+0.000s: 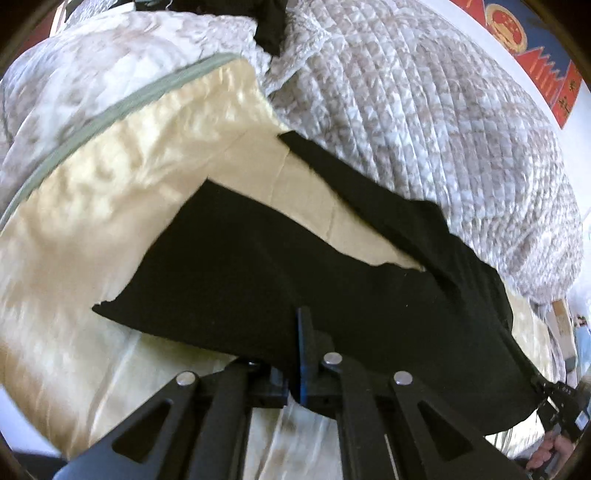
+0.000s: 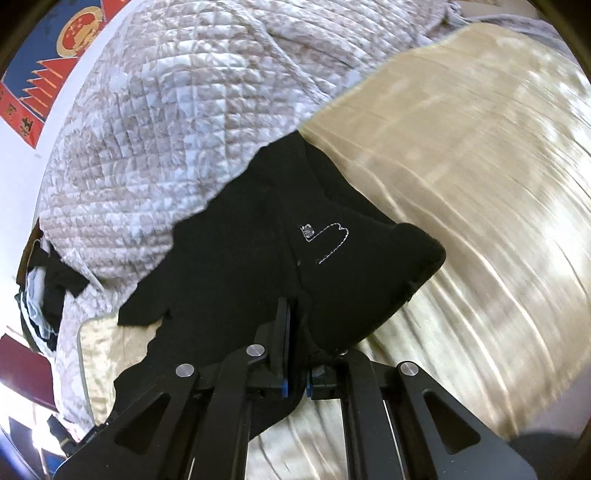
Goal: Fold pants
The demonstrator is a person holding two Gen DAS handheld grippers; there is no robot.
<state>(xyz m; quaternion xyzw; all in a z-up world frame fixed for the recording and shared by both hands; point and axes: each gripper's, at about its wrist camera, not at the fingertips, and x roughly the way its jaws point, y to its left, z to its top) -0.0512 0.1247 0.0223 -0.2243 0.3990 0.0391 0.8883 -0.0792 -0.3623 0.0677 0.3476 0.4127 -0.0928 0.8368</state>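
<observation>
**Black pants gripped at two points over a cream bedspread**

The left gripper [image 1: 303, 332] has its jaws pressed together on the near edge of the black pants [image 1: 258, 266]. The cloth comes up between the two fingers and spreads away from them across the cream bedspread [image 1: 92, 206]. The right gripper [image 2: 293, 328] is likewise clamped on the pants [image 2: 240, 266], with fabric bunched between its closed jaws.

The left wrist view shows the two legs fanning apart toward the far side of the bed, with a wedge of cream bedspread between them. The right-hand leg runs along the edge of a quilted grey-and-white blanket [image 1: 424, 122]. At the lower right corner of this view the other gripper [image 1: 557, 402] appears, holding a stretched corner of the cloth, with a person's hand [image 1: 550, 448] below it. A second dark garment [image 1: 269, 22] lies at the far end of the bed.

The right wrist view shows what the left does not: a white stitched outline [image 2: 328, 240] on the fabric, and a rounded fold of cloth lifted off the bedspread [image 2: 480, 184] to the right. The blanket [image 2: 166, 129] is heaped behind the pants, and a pile of dark and pale clothes [image 2: 48, 295] sits at the left edge. A red and blue wall hanging [image 2: 48, 66] shows in the upper left corner.
</observation>
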